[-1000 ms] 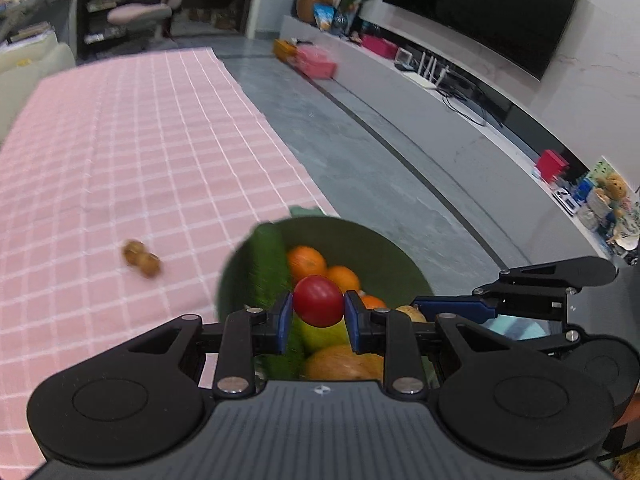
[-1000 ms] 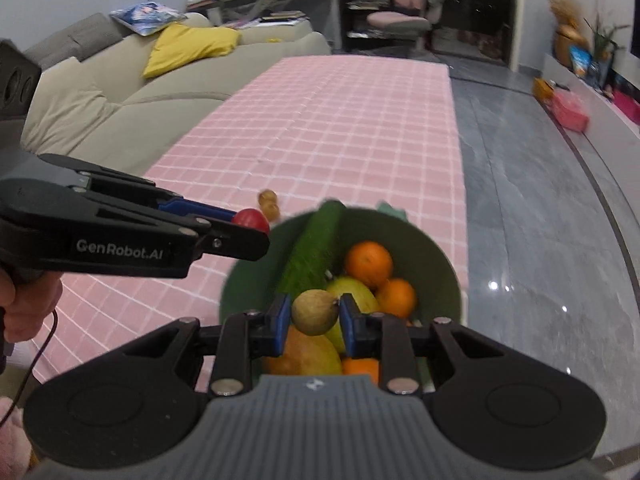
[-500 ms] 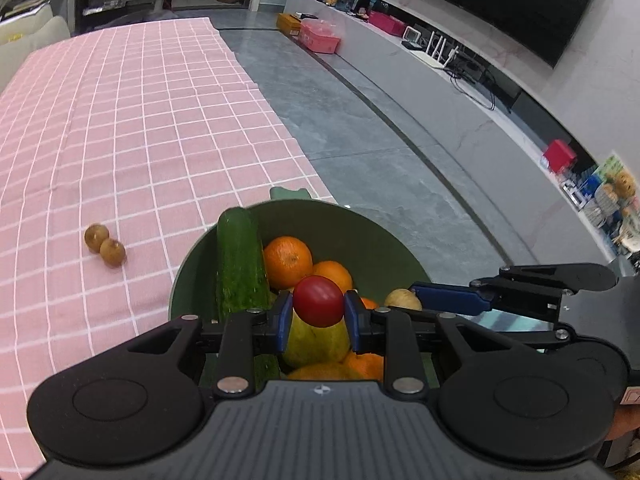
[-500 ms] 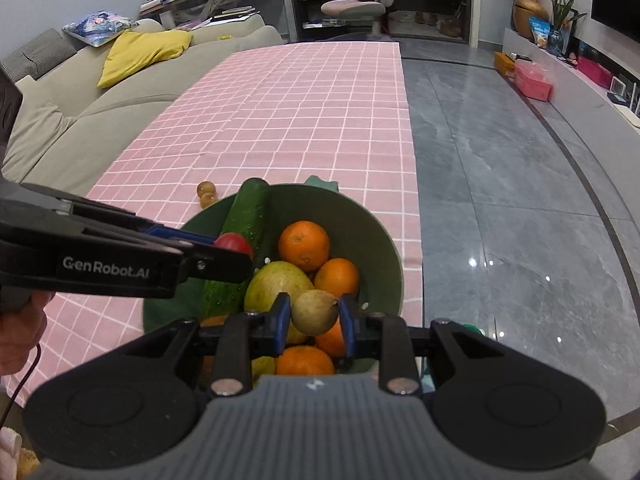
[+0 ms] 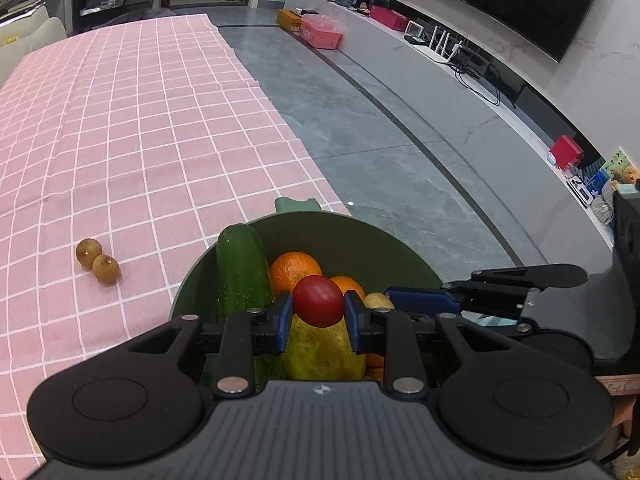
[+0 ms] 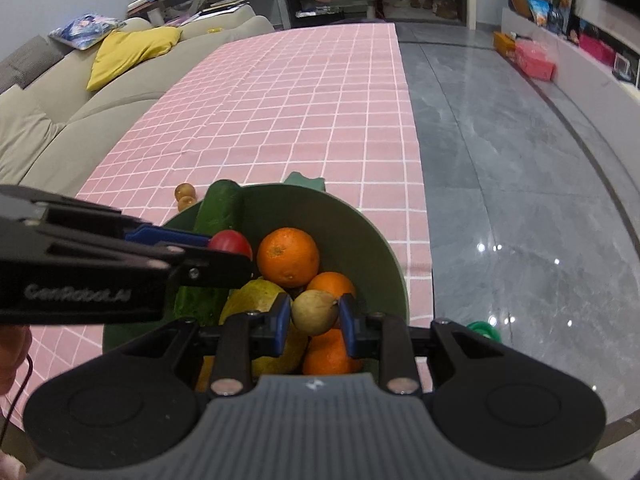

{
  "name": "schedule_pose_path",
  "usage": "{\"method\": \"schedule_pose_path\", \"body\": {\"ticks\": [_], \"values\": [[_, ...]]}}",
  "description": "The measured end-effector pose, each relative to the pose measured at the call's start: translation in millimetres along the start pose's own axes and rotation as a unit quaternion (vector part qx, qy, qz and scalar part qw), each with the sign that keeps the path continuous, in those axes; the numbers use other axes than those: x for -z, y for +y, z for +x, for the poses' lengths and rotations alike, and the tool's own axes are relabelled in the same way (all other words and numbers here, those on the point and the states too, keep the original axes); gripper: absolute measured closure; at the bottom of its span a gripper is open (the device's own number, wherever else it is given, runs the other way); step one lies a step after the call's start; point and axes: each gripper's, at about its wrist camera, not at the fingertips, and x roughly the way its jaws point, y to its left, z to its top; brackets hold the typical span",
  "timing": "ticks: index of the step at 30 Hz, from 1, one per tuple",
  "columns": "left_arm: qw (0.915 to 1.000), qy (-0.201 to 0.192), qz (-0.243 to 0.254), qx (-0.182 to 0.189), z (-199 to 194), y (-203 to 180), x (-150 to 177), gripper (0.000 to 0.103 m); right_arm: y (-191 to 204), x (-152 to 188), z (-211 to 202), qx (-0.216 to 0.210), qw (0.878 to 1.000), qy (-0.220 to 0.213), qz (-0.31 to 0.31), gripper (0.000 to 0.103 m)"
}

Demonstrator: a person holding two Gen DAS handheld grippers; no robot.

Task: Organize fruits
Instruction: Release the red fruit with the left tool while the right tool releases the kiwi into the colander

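Left gripper (image 5: pixel 318 314) pinches a tomato (image 5: pixel 318 306), right gripper (image 6: pixel 314 318) a longan (image 6: pixel 314 312), both over the bowl (image 6: pixel 360 232).

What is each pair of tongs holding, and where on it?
Left tongs: small red tomato, pinched at its sides. Right tongs: small tan round fruit, also by its sides.

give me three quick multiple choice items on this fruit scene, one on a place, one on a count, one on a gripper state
1. Where do the two small brown fruits lie?
A in the bowl
B on the pink cloth
C on the floor

2. How many oranges show in the green bowl, right wrist view?
A one
B three
C six

3. The left gripper is
A shut on the red tomato
B open, empty
C holding a cucumber

Key: 1 B, they sit on the checked cloth beside the bowl. 2 B, three orange fruits show. 3 A, blue pads press the red tomato.
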Motion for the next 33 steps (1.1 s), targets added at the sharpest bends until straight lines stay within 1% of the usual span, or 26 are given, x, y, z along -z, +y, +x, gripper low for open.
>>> {"method": "schedule_pose_path", "body": {"ticks": [1,2,9,11,12,17,23,28,30,33], "values": [[1.0,0.001,-0.001,0.0,1,0,0,0.072,0,0,3,0.0,1.0,0.005,0.0,0.08],[1.0,0.002,-0.002,0.001,2,1,0,0.072,1,0,5,0.0,1.0,0.009,-0.002,0.078],[0.9999,0.007,-0.001,0.009,8,-4,-2,0.072,-2,2,2,0.004,1.0,0.003,0.008,0.075],[0.9999,0.01,0.003,0.009,9,-5,-2,0.072,-1,3,-4,0.009,1.0,-0.006,0.003,0.067],[0.9999,0.012,0.004,0.008,10,-5,-2,0.072,1,4,-8,0.015,1.0,-0.011,-0.003,0.067],[0.9995,0.025,0.015,0.007,18,-9,-4,0.072,7,6,-21,0.042,0.998,-0.021,-0.031,0.066],[0.9983,0.039,0.042,0.003,27,-13,-9,0.072,1,6,-18,0.046,0.999,-0.018,-0.021,0.066],[0.9985,0.048,0.017,0.021,31,-6,-12,0.072,0,6,-15,0.044,0.999,-0.015,-0.02,0.066],[0.9983,0.051,0.016,0.022,32,-4,-12,0.069,1,6,-12,0.044,0.999,-0.011,-0.021,0.066],[0.9983,0.052,0.018,0.019,32,-5,-12,0.068,1,5,-10,0.044,0.999,-0.008,-0.019,0.066]]}}
